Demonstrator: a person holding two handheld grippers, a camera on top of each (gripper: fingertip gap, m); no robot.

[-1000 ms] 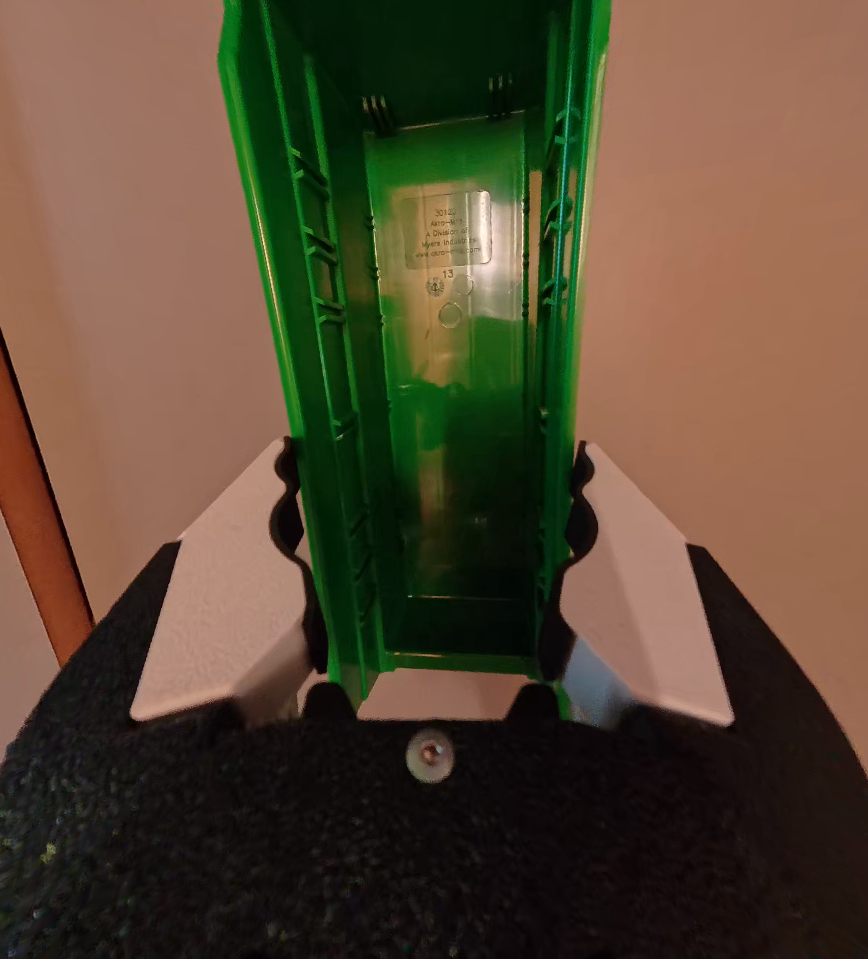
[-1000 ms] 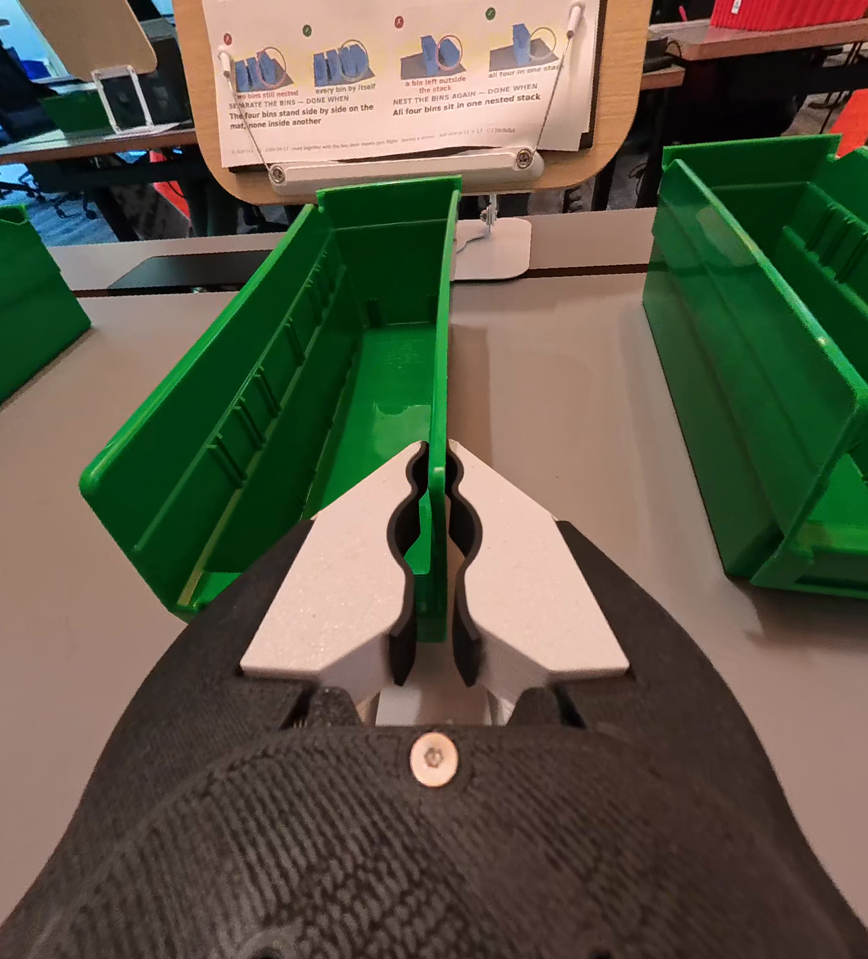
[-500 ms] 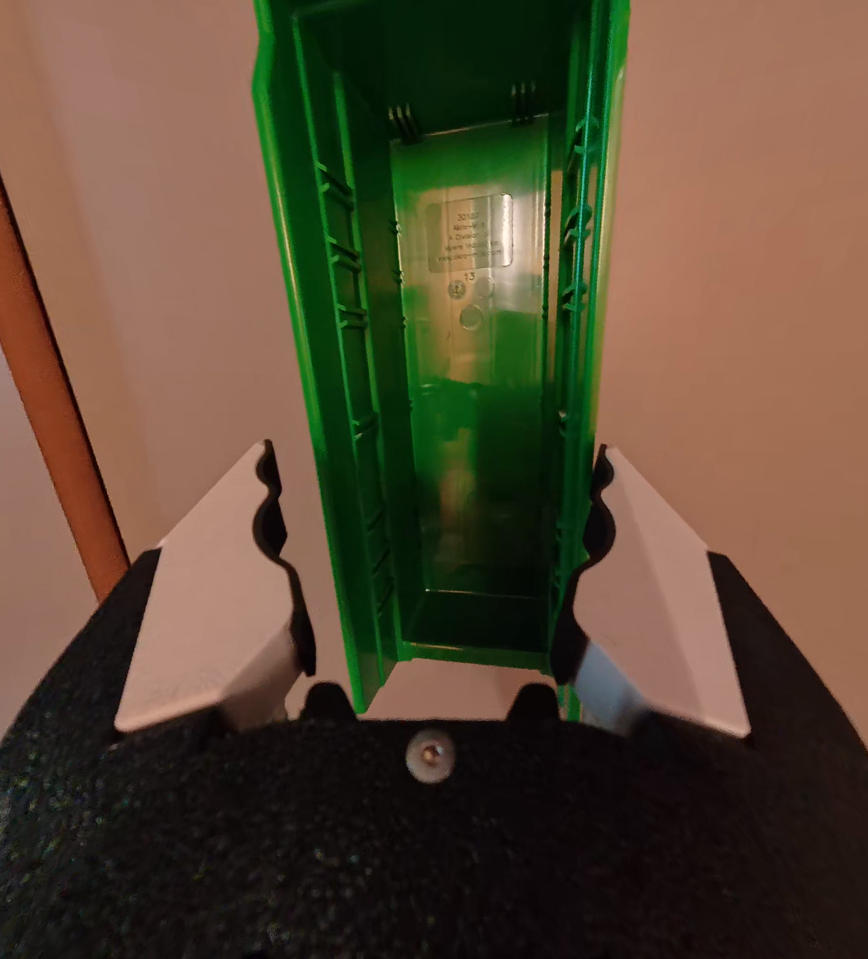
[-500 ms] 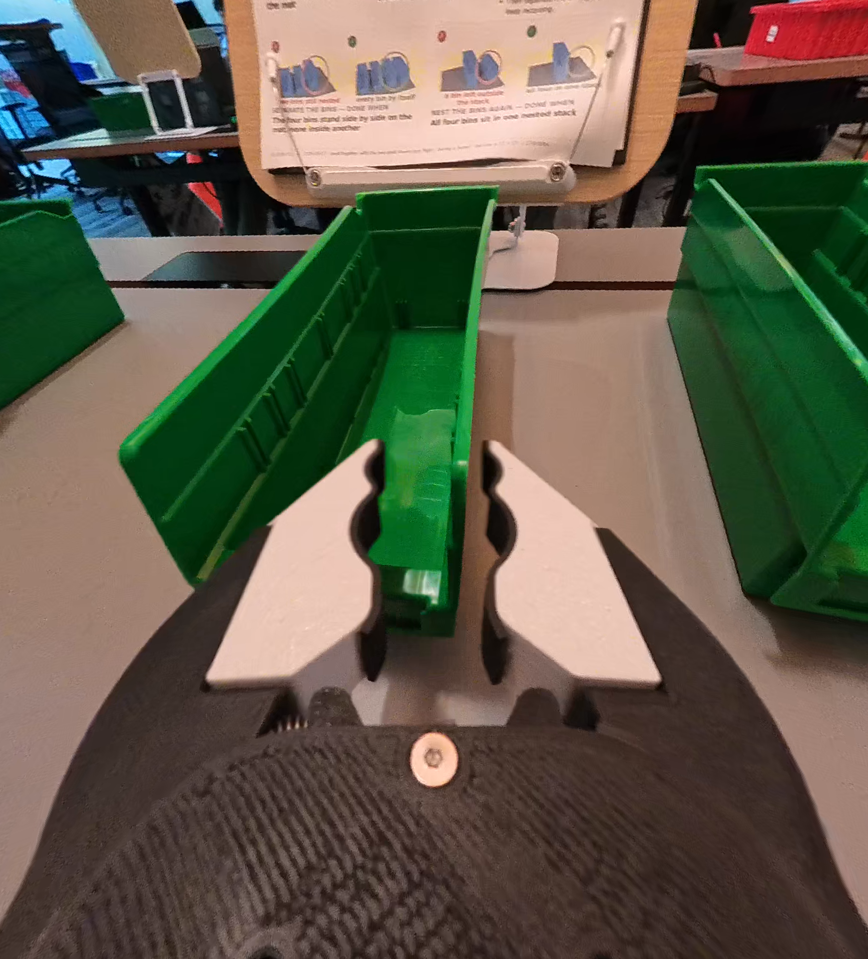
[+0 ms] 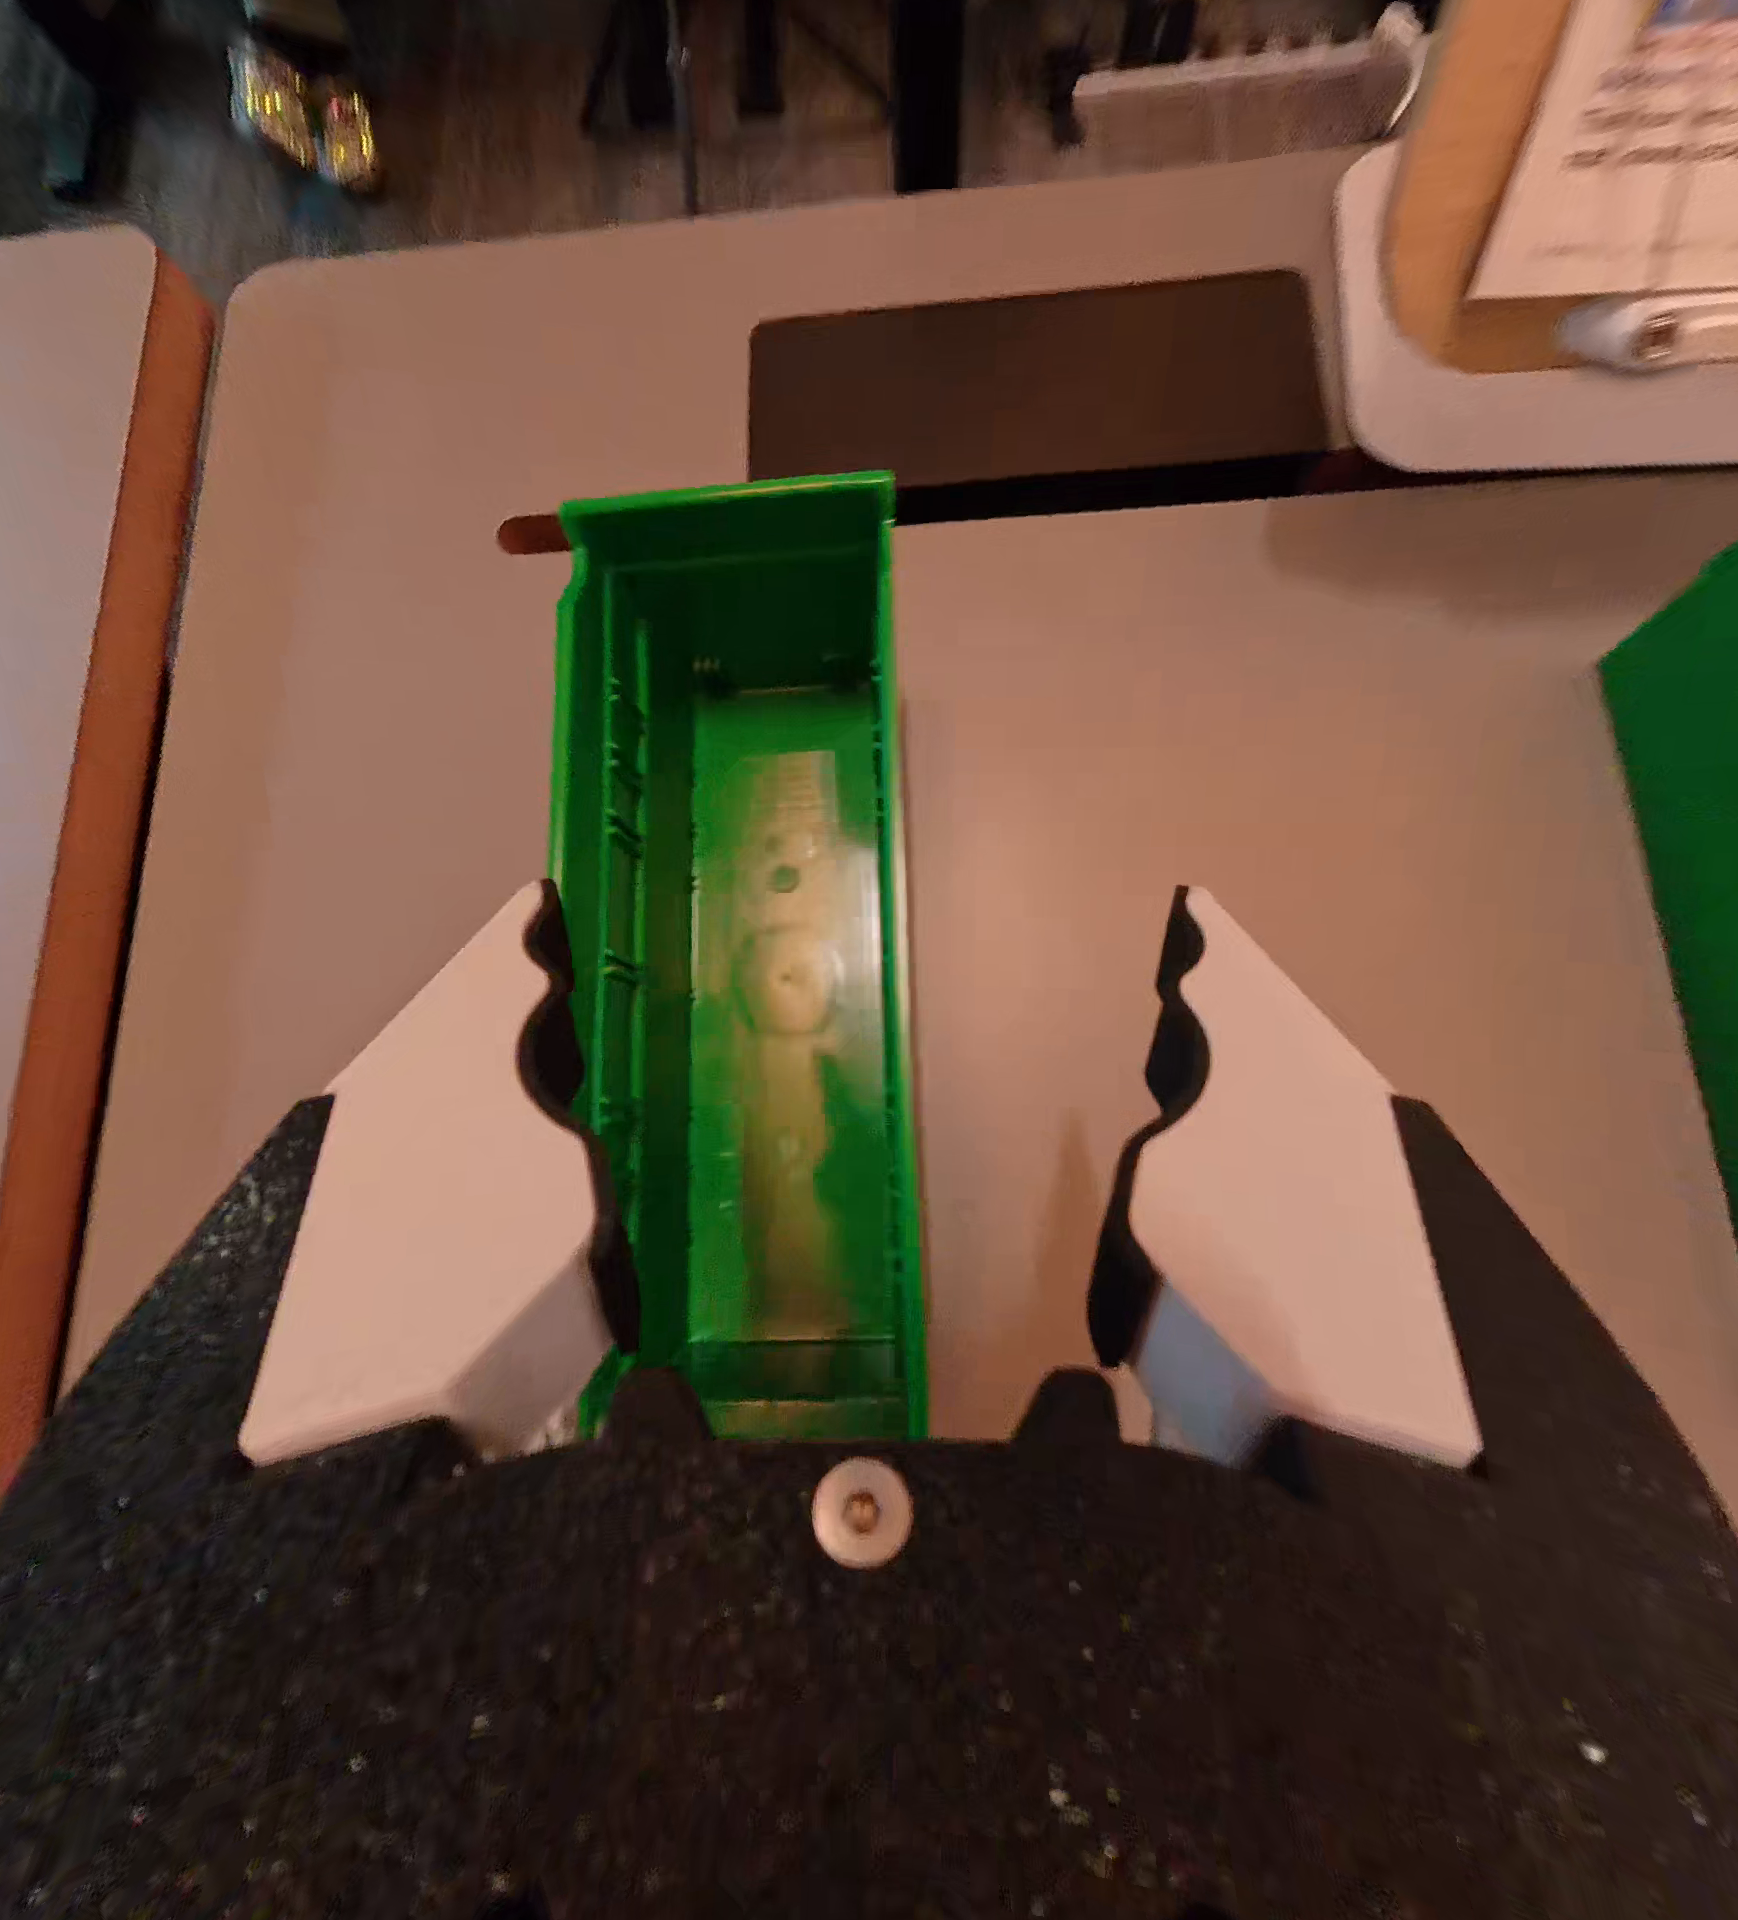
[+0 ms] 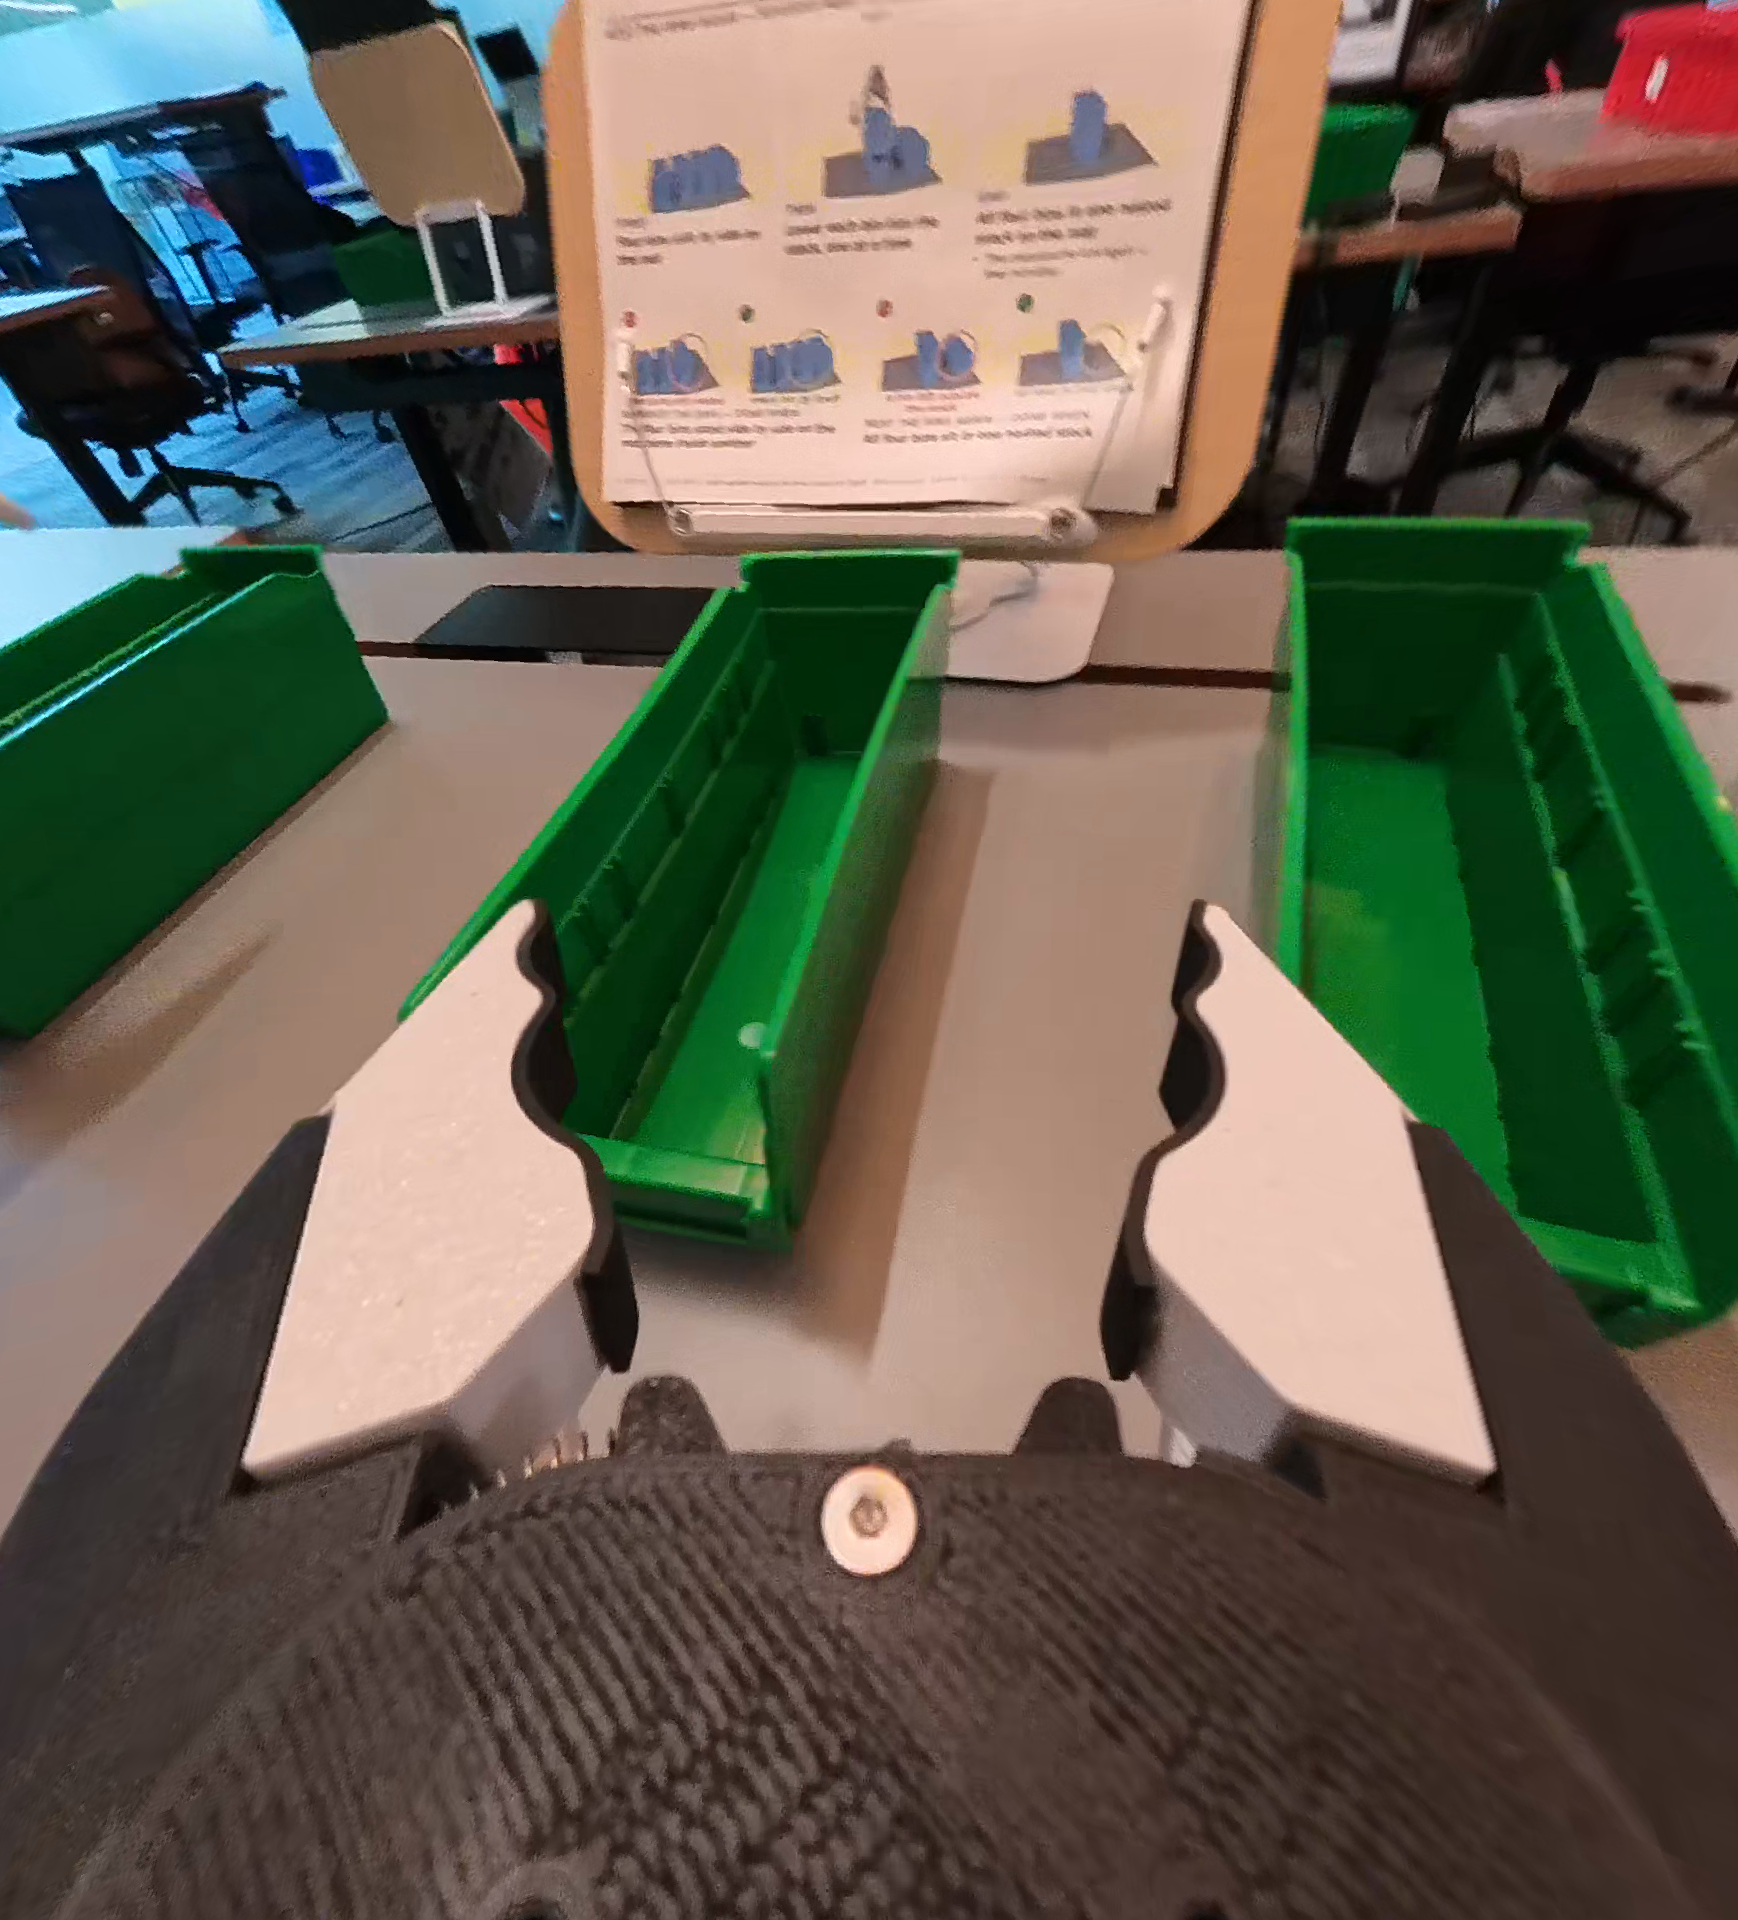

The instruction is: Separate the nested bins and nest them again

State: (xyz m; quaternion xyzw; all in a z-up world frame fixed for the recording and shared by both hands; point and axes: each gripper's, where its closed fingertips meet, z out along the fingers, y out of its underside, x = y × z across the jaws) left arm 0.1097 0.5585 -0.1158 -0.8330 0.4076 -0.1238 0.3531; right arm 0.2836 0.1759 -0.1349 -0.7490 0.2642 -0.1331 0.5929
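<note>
A wide grey table [image 6: 1000,935] with a smooth matte top carries long, narrow green plastic bins, each standing apart from the others. In the right wrist view, the left bin [image 6: 117,790] lies angled at the far left, the middle bin [image 6: 740,883] sits straight ahead, and the right bin [image 6: 1530,935] is just to its right; a sliver of green at the far right edge may be a fourth bin, but too little shows to tell. The bins are glossy, with ribbed inner walls and a raised back wall. Behind them stands a rounded wooden board [image 6: 1239,312] holding a printed instruction sheet [image 6: 896,260].

The right tool [image 6: 865,1132] hovers low and level over the table, its pale wedge-shaped fingers spread wide and holding nothing, just short of the middle bin's near end.

The left tool [image 5: 860,1132] points steeply down at a bin [image 5: 740,935] on the table. It too is released, fingers wide apart; its left finger [image 5: 429,1195] sits against the bin's left wall, the other well clear.
</note>
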